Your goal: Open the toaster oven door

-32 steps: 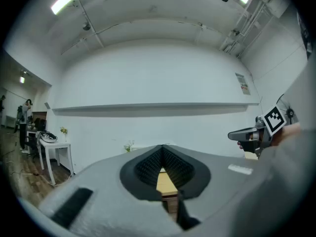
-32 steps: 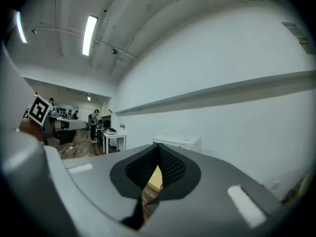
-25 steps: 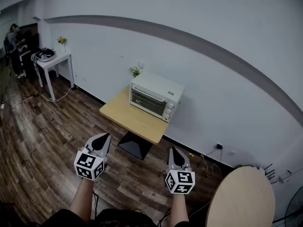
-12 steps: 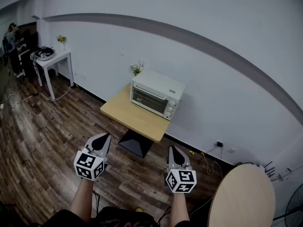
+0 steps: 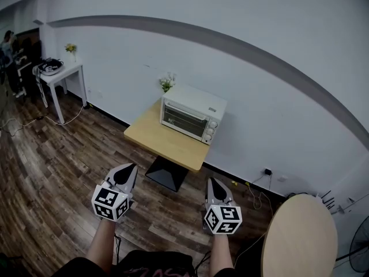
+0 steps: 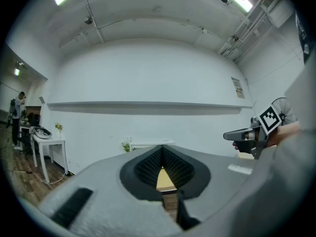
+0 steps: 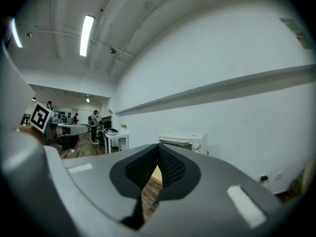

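Note:
The white toaster oven (image 5: 192, 113) stands at the back of a small wooden table (image 5: 167, 143) against the wall, its glass door closed. Both grippers are held level well short of the table, over the wood floor. My left gripper (image 5: 128, 169) is shut with nothing in it, and so is my right gripper (image 5: 212, 182). In the left gripper view the shut jaws (image 6: 162, 149) hide most of the oven (image 6: 146, 145). In the right gripper view the oven (image 7: 181, 140) shows just above the shut jaws (image 7: 158, 149).
A small plant (image 5: 166, 84) stands behind the oven. A white side table (image 5: 57, 74) stands at the far left, near a person (image 5: 8, 42). A round wooden tabletop (image 5: 300, 235) is at the lower right. Cables run from a wall socket (image 5: 268, 178).
Both grippers have drifted a little forward toward the table, still shut. The oven sits slightly nearer in the head view, its door still closed.

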`<state>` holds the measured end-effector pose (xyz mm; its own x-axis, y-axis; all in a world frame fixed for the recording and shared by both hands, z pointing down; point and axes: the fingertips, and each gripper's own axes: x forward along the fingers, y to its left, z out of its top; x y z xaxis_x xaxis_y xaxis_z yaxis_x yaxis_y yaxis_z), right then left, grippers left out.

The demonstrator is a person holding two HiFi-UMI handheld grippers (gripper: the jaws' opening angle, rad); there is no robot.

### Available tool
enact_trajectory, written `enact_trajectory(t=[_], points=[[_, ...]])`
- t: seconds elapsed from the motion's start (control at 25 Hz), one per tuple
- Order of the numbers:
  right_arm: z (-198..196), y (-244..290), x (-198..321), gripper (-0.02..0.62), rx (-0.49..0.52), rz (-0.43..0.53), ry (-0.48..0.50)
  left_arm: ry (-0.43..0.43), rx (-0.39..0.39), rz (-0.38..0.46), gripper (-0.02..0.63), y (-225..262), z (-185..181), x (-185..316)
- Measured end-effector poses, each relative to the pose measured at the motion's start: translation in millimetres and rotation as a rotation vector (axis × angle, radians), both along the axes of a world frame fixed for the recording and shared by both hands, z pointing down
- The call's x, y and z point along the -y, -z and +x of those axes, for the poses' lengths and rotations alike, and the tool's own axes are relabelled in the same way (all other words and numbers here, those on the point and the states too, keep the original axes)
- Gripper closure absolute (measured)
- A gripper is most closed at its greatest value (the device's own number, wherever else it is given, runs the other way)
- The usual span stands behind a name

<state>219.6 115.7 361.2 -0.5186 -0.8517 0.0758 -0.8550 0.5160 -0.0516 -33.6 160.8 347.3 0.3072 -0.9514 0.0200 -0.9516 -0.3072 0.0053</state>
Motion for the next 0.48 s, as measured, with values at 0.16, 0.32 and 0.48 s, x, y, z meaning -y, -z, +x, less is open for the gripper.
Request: enact_trajectory(t=[0.16, 0.32, 0.48], points=[[-5, -1, 5, 0.591, -0.011, 0.001, -0.013, -0.01, -0.007, 0.003, 0.607, 1, -6, 9], [-12, 1, 18, 0.591, -0.001, 0.006, -0.009, -0.022, -0.016, 0.003, 0.607, -3, -8, 24], [-18, 1, 48, 0.591, 0.004, 0.022, -0.015, -0.03, -0.003, 0.0, 0.607, -8, -8, 52]])
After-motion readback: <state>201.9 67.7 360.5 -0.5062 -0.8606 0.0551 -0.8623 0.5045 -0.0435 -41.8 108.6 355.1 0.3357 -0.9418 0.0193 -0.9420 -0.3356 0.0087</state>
